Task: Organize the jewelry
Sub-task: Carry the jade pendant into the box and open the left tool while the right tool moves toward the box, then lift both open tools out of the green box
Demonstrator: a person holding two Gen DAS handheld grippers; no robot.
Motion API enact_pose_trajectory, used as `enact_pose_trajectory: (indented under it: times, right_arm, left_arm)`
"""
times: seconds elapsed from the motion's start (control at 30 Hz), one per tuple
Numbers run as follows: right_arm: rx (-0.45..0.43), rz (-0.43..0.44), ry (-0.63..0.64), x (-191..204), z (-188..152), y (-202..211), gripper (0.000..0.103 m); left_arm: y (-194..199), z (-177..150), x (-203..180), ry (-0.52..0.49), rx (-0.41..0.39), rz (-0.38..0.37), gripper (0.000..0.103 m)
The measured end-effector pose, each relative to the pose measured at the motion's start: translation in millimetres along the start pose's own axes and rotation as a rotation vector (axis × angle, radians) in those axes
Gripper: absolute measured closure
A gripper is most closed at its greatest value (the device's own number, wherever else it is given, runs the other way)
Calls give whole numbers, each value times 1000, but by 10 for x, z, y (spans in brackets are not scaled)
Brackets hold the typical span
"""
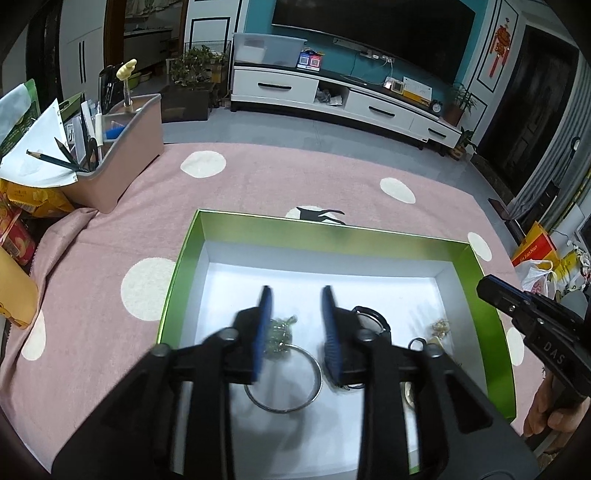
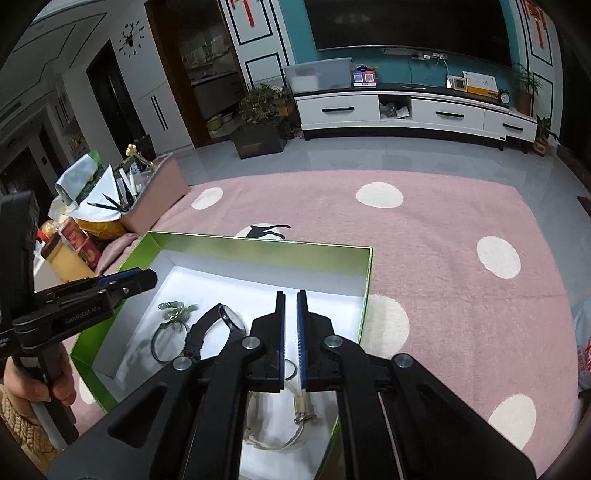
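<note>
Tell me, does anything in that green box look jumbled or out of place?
Somewhat. In the green box the jewelry lies loose: a green bead bracelet overlaps the silver bangle, and the black watch lies on its side beside them. Nothing looks broken or spilled outside the box.

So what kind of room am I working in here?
Most likely a home living room. A large dark TV hangs on a teal wall above a long white media cabinet, potted plants stand on the floor, and the green box sits on a pink spotted cloth.
</note>
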State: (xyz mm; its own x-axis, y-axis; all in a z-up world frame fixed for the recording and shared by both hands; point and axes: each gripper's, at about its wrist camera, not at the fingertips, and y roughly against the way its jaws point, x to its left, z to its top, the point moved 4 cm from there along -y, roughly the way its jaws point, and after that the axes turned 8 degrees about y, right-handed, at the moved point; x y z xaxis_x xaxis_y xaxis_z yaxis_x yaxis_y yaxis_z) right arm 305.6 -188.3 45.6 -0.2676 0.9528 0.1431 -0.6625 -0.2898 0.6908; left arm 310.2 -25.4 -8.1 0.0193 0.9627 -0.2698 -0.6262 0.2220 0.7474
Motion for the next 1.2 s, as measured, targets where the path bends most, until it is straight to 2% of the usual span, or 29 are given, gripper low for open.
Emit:
enact_pose_trajectory:
  times: [0.23,0.3,0.37,0.53,0.6,0.87,1.07,1.2]
  right_arm:
    - [-51,24,-7,-25,-110,318,97]
    - [-65,26,-12,-40,-147,433,90]
    - [-85,23,-16,-51,-200,566,83]
    - [-118,31,-25,-48,-372,865,82]
    - [-120,30,-27,-37,-448,944,80]
    - [-125,15,-43,31,-779,1236,57]
    - [-90,19,-63,85,-1020,1284,55]
    - [-74,27,-86,106,-1164,1305,55]
  left_arm:
    - [162,-55,2,-4,-24,-19,53]
    - [256,-72,17,3,-36,-29,46]
    - [358,-94,34,13,-48,-45,43]
    - [641,-197,84,23,-85,-50,37]
    - [748,-255,115,23,-93,-48,31]
    - [1103,-588,323,29,-96,-4,21]
    - [1188,-879,451,35,-61,27,19]
    - [1199,-1096,504,53,-29,19,19]
